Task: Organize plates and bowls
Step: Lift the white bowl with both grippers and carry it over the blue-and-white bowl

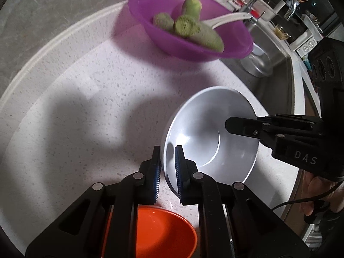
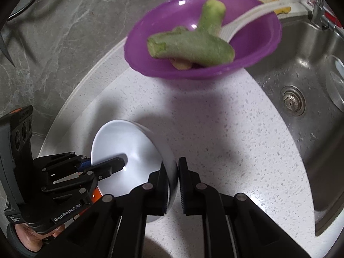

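white bowl, held between both grippers: left gripper clamps one side of the rim, right gripper the opposite side. orange bowl beneath the left gripper; purple bowl with green vegetable pieces ahead of both.

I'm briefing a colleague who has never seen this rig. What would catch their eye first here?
Probably the white bowl, pinched at opposite rims by the left gripper and right gripper above the speckled countertop. Behind it sits a purple bowl holding green vegetable pieces and a white spoon, beside the steel sink.
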Motion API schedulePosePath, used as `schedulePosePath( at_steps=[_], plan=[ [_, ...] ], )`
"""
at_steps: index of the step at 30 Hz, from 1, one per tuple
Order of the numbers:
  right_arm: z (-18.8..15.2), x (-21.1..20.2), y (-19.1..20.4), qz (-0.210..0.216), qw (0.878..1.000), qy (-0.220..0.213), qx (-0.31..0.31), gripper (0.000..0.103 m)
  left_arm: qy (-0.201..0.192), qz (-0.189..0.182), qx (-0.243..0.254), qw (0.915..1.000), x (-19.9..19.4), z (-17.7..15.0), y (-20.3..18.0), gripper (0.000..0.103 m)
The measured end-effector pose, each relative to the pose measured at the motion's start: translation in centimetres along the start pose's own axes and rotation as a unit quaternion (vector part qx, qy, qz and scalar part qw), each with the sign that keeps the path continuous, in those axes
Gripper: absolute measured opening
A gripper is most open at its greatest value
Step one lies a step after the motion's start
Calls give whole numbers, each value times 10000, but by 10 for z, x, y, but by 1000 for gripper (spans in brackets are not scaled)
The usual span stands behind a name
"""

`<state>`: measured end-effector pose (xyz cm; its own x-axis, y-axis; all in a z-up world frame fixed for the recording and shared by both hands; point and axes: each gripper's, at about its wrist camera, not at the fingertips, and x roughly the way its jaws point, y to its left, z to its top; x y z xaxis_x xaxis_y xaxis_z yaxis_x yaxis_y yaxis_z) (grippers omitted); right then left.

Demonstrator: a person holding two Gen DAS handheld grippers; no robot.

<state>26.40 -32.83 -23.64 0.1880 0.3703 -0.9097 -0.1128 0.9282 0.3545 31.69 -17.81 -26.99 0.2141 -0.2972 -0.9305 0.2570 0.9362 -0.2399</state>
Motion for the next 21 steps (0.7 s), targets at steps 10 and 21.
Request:
schedulePosePath(
  at_steps=[10, 21],
  plan=[
    [-2, -32, 16, 29, 9997, -194, -131, 11, -188, -5, 40, 9998, -37, 2, -11, 11],
    [-34, -56, 26, 90, 9997, -116, -174, 11, -150, -138, 25, 9998, -67, -38, -27, 11]
  ],
)
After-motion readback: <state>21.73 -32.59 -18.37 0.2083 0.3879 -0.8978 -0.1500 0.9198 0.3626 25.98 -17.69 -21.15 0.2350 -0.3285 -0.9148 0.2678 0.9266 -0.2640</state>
